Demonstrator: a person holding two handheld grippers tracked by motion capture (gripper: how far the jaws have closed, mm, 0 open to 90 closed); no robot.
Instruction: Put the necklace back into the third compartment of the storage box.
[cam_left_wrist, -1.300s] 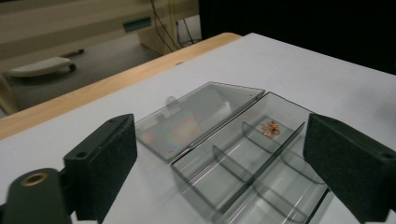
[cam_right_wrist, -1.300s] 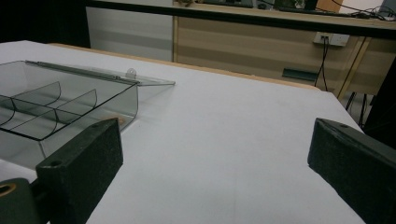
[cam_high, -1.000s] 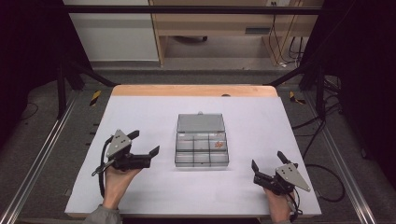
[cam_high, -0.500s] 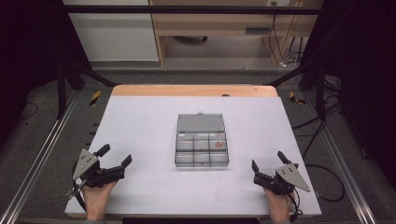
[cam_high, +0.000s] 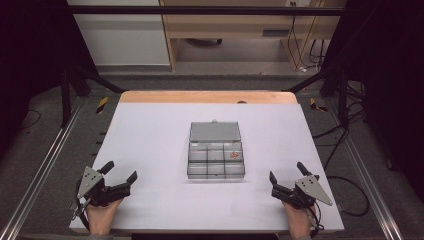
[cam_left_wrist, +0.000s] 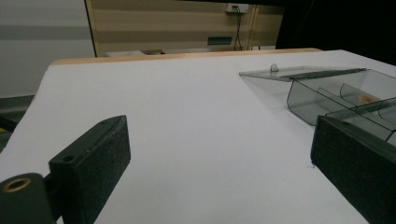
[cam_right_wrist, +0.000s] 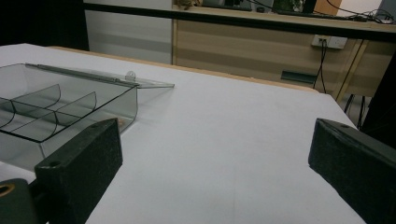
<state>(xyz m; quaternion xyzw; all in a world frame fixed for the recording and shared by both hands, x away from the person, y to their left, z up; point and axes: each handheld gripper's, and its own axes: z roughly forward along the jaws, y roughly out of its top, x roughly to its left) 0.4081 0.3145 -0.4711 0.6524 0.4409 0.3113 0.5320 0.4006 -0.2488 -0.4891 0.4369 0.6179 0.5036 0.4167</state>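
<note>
A clear plastic compartment box (cam_high: 216, 161) sits in the middle of the white table, its lid (cam_high: 214, 131) lying open flat behind it. A small orange item (cam_high: 233, 155) lies in a right-hand compartment. My left gripper (cam_high: 120, 171) rests near the table's front left corner, open and holding nothing, well left of the box. My right gripper (cam_high: 286, 171) is at the front right, also open with nothing between its jaws. In the left gripper view the left gripper (cam_left_wrist: 224, 158) stands wide open with the box (cam_left_wrist: 336, 88) at right. In the right gripper view the right gripper (cam_right_wrist: 219, 158) has the box (cam_right_wrist: 70, 107) at left.
The white table (cam_high: 150, 135) has a wooden strip along its far edge (cam_high: 207, 96). Metal rails (cam_high: 45, 165) run along both sides. A wooden cabinet (cam_high: 240, 25) and cables (cam_high: 300, 45) stand beyond the table.
The left gripper pulled back from beside the box to the front left corner and has since stayed nearly still. The right gripper has not moved.
</note>
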